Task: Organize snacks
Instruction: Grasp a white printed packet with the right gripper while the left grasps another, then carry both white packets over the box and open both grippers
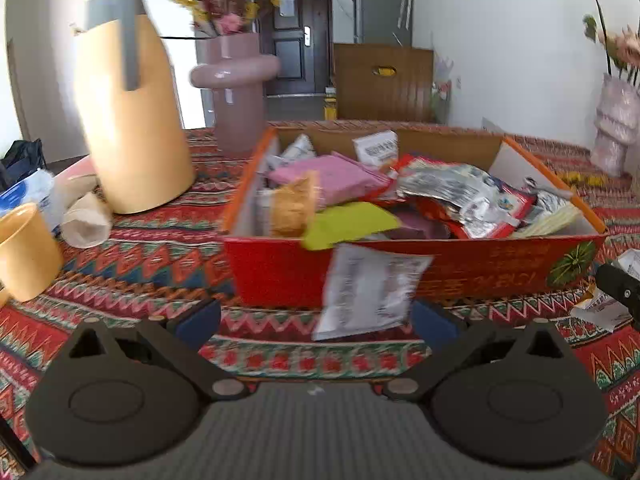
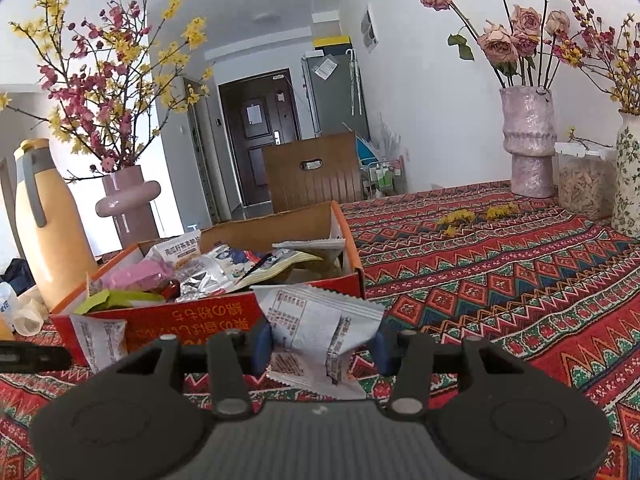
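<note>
A red cardboard box [image 1: 280, 276] stands on the patterned tablecloth, piled with snack packets: pink, silver, red and yellow-green ones. A white snack packet [image 1: 368, 292], blurred, hangs against the box's front wall. It sits between the wide-apart blue fingertips of my left gripper [image 1: 316, 320], which is open; no pad presses on it. In the right wrist view the same box [image 2: 192, 320] is to the left. My right gripper [image 2: 322, 346] is shut on a second white snack packet [image 2: 320, 328], crumpled between its pads just in front of the box's near corner.
A tall yellow thermos jug [image 1: 132, 120], a pink vase [image 1: 236, 88] and a yellow cup [image 1: 24, 252] stand left of the box. Right of it lies open tablecloth [image 2: 500, 280], with a textured pink vase [image 2: 528, 140], a seed jar [image 2: 580, 184] and a floral vase [image 2: 628, 176] at the back.
</note>
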